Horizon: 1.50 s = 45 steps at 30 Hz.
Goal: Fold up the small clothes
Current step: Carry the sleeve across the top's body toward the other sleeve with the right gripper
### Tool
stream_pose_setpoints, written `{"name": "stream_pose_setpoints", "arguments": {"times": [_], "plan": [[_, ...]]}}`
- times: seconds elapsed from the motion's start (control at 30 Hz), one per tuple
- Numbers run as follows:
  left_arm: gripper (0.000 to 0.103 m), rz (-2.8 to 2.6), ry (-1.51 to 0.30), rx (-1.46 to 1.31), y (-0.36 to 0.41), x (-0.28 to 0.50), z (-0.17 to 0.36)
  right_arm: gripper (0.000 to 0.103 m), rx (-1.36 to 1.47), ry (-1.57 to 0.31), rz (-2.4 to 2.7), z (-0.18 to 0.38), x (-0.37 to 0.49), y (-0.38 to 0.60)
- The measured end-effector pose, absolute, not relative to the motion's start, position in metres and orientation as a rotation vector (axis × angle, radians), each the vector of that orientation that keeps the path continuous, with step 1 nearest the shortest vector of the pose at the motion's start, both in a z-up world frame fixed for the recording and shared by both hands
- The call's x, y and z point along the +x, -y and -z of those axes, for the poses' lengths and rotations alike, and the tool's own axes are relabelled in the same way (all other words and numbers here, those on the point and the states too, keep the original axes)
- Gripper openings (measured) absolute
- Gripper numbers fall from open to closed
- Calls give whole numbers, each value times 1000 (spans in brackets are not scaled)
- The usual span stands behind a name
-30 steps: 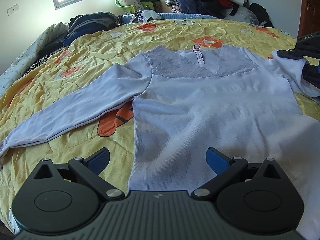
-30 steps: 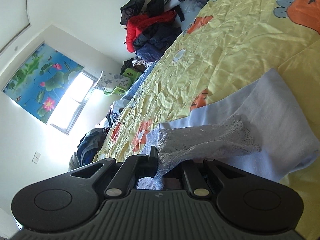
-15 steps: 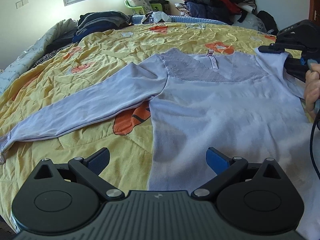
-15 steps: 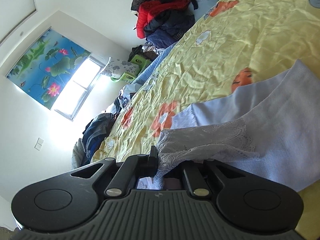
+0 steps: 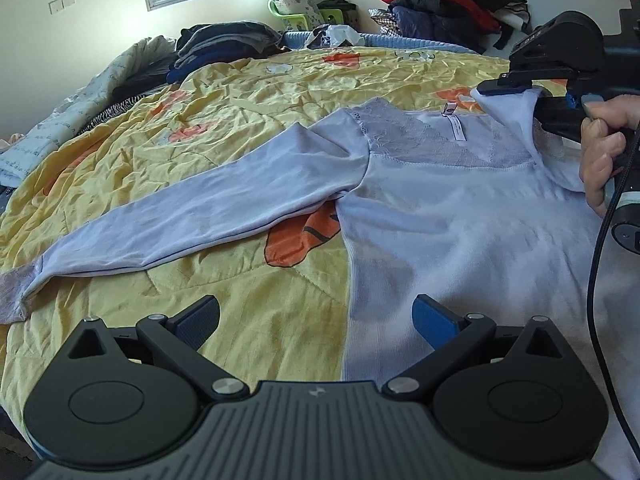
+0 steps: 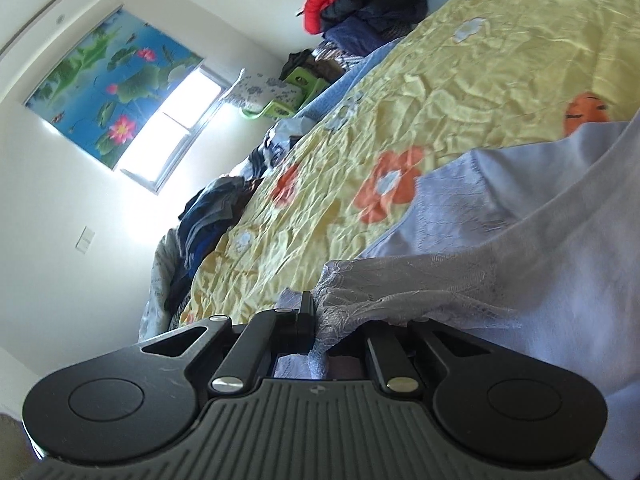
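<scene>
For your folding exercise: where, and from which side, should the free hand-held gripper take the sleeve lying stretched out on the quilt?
Probably grip the lace cuff from the sleeve's outer end. It lies flat and straight on the quilt, so its tip is the free edge for the open left hand-held gripper.

The pale blue top [image 5: 460,232] runs past the picture's right edge beyond the left gripper's fingers [image 5: 434,318], so its right sleeve and hem stay unseen. In the right wrist view, bunched lace [image 6: 380,292] covers the right gripper's far finger. The person's hand [image 5: 604,152] is cut off at the edge. The bed [image 5: 260,128] under the top is hidden.
</scene>
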<state>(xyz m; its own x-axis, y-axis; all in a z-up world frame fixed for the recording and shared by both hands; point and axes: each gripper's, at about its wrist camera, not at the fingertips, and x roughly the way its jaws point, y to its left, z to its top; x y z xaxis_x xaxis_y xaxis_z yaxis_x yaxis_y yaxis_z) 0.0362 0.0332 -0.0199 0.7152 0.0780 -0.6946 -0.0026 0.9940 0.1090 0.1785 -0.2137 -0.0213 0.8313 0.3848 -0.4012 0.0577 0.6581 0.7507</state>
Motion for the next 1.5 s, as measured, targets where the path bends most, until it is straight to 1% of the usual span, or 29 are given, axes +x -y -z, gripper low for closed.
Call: {"name": "stream_pose_setpoints", "arguments": {"times": [0.53,0.87,1.3,1.5], "plan": [[103,-101,-797,71,-52,40,24,12,803,-628,-263,29,188,159],[103,-123,-805,42,-66,39,26,15,767,-650,-293,27,197,133],[103,-139,-802,23,-76,37,25,15,717,-701,-290,41,210,106],[103,-147,-807,14,-80,37,26,15,655,-688,-326,34,212,85]]}}
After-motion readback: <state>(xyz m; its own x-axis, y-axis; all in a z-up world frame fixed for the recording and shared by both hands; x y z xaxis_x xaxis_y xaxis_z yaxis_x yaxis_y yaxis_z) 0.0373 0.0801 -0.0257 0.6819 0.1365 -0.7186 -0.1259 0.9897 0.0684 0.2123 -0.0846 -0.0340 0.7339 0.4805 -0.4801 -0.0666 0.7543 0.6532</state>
